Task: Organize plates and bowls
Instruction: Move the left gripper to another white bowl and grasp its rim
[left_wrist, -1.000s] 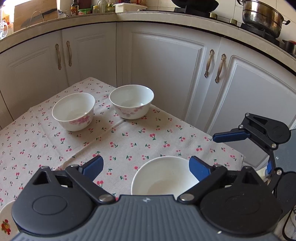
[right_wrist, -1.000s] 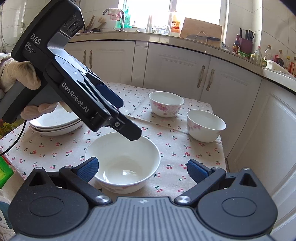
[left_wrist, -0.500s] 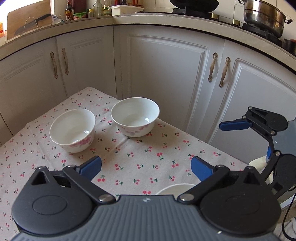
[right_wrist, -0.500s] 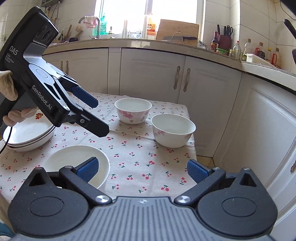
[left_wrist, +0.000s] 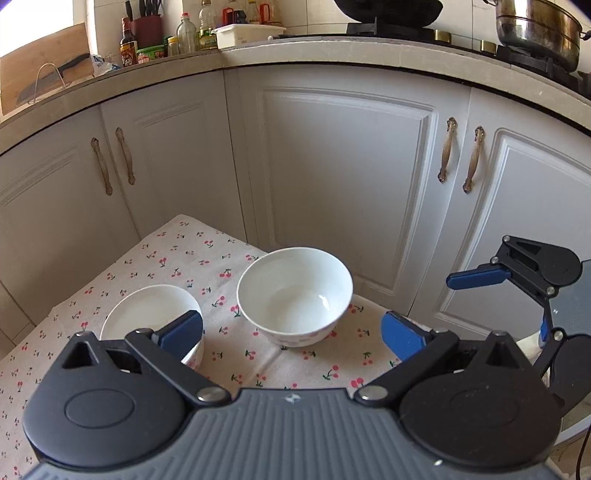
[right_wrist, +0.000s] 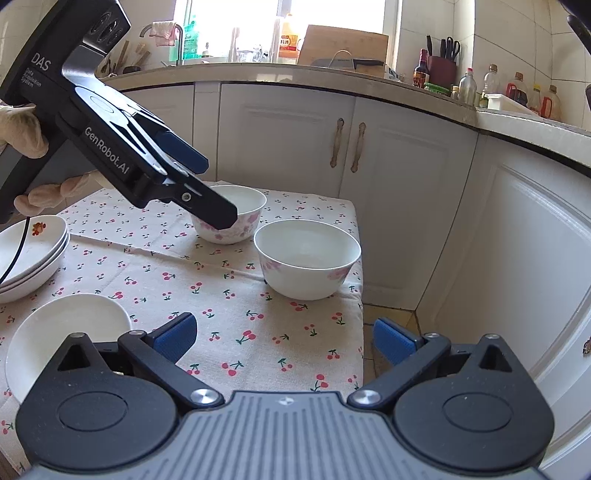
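In the right wrist view alone, stacked plates (right_wrist: 27, 254) sat on the tabletop (right_wrist: 229, 295); both the left tool (left_wrist: 291, 332) and the right tool (right_wrist: 282, 338) gaped wide, empty.

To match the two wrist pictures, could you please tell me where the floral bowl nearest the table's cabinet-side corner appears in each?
Left wrist view: the floral bowl sits centre, just beyond the open left hand-held gripper.
Right wrist view: the bowl sits centre-right, near the table edge.
Shared landmark: the second floral bowl beside it.
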